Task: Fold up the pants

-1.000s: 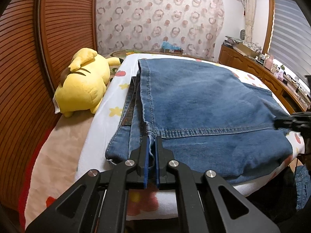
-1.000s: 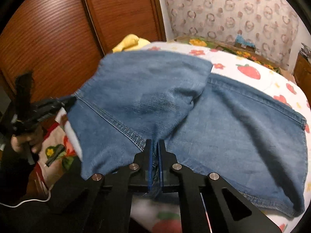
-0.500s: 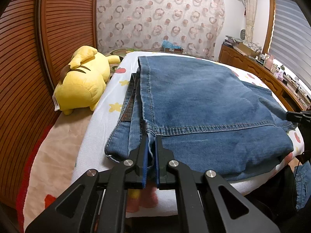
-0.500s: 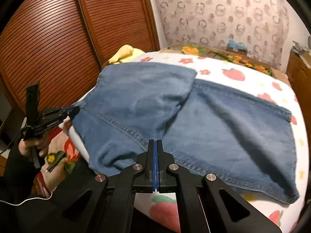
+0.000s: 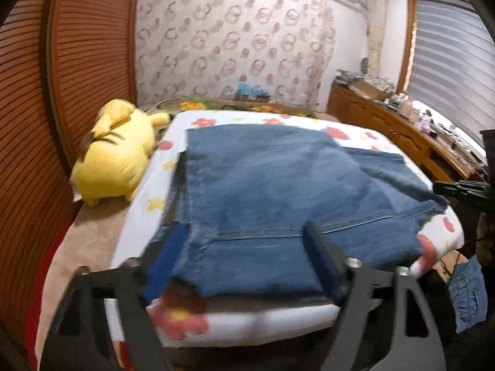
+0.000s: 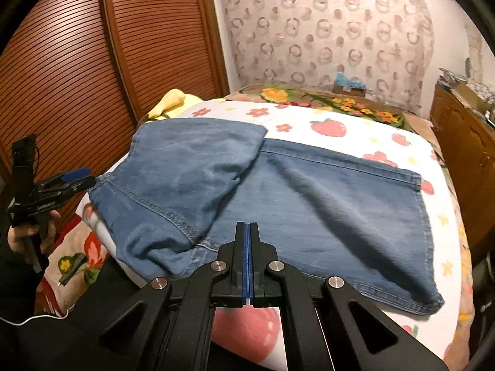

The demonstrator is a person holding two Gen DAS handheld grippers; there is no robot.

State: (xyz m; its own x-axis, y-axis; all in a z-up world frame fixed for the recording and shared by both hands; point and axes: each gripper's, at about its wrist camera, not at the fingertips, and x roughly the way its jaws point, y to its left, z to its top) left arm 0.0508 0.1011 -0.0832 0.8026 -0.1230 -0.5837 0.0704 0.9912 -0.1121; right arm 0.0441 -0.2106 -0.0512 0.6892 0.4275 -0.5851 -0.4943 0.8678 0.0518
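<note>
The folded jeans (image 6: 309,204) are lying on the flower-printed bed (image 6: 355,123) beside slatted wooden doors (image 6: 77,77), the left hand-held gripper (image 5: 244,259) is opening and the right hand-held gripper (image 6: 247,232) is staying clenched on nothing.

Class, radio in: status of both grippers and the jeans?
Left gripper opening, off the denim. Right gripper shut, empty. Jeans part-folded on bed. Nothing in the way.

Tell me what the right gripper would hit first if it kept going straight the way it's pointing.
Probably the jeans spread on the bed: the shut right gripper points down at the denim just ahead, though the gap is hard to judge.
</note>
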